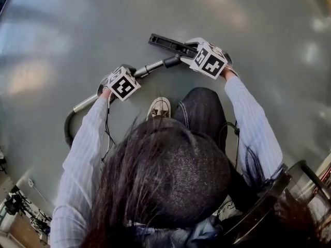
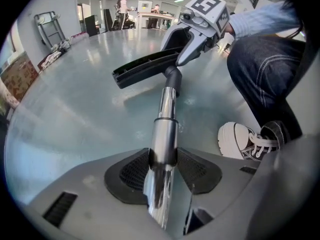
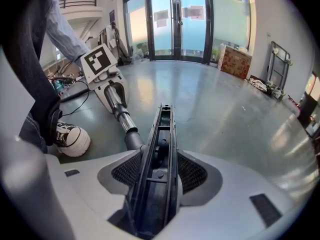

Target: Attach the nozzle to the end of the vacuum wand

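Note:
The chrome vacuum wand [image 1: 152, 66] runs across the grey floor, and its dark hose [image 1: 67, 130] curves away to the left. My left gripper [image 1: 115, 81] is shut on the wand [image 2: 167, 109], with the pads [image 2: 135, 171] pressed against the tube. The long black nozzle [image 1: 168, 44] lies crosswise at the wand's far end. Its neck [image 2: 172, 76] meets the tube's tip. My right gripper [image 1: 190, 49] is shut on the nozzle [image 3: 162, 149], whose open underside faces that gripper's camera. Beyond it, the wand [image 3: 117, 109] leads to the left gripper [image 3: 112, 91].
The person crouches over the floor, with a white sneaker [image 1: 159, 107] and a jeans-clad knee [image 1: 201, 105] just behind the wand. Glass doors [image 3: 180, 21], boxes and folded racks stand far off along the walls. People sit at a distant table [image 2: 150, 14].

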Available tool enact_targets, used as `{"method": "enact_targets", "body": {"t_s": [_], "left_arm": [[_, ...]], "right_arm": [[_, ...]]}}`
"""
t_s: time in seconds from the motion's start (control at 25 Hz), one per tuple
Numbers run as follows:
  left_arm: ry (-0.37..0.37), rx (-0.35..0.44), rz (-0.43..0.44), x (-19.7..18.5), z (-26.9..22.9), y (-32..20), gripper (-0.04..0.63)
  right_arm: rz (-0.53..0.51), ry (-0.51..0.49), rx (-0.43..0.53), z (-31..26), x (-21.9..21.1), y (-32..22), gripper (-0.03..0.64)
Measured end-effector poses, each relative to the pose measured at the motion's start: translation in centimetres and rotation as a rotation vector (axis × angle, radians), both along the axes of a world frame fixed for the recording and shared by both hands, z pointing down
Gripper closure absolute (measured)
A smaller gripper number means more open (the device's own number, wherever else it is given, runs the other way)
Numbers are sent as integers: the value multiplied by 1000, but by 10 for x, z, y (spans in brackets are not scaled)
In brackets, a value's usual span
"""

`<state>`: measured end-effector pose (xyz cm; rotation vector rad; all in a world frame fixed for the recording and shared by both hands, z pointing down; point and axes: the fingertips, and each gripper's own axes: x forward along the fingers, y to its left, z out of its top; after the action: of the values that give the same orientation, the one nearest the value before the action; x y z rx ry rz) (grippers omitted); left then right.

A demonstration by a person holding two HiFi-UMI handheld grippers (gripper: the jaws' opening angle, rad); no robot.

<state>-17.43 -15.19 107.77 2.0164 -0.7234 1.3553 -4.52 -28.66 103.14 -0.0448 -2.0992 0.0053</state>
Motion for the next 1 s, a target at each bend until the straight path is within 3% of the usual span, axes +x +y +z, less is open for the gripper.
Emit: {"method": "enact_targets", "body": {"t_s": [0.2, 0.6, 0.84, 1.0], "left_arm": [[36, 8, 9, 7, 5, 4, 419], [25, -6, 8, 13, -10, -1, 422], [38, 12, -11, 12, -8, 1, 422], [3, -2, 31, 20, -1, 3, 412]], "right_arm": [[1, -46, -46, -7, -6, -1, 383], [-56, -1, -34, -10, -2, -4, 385], [-13, 2, -85, 0, -3, -3, 385], [15, 2, -113, -1, -2, -2, 385]]}}
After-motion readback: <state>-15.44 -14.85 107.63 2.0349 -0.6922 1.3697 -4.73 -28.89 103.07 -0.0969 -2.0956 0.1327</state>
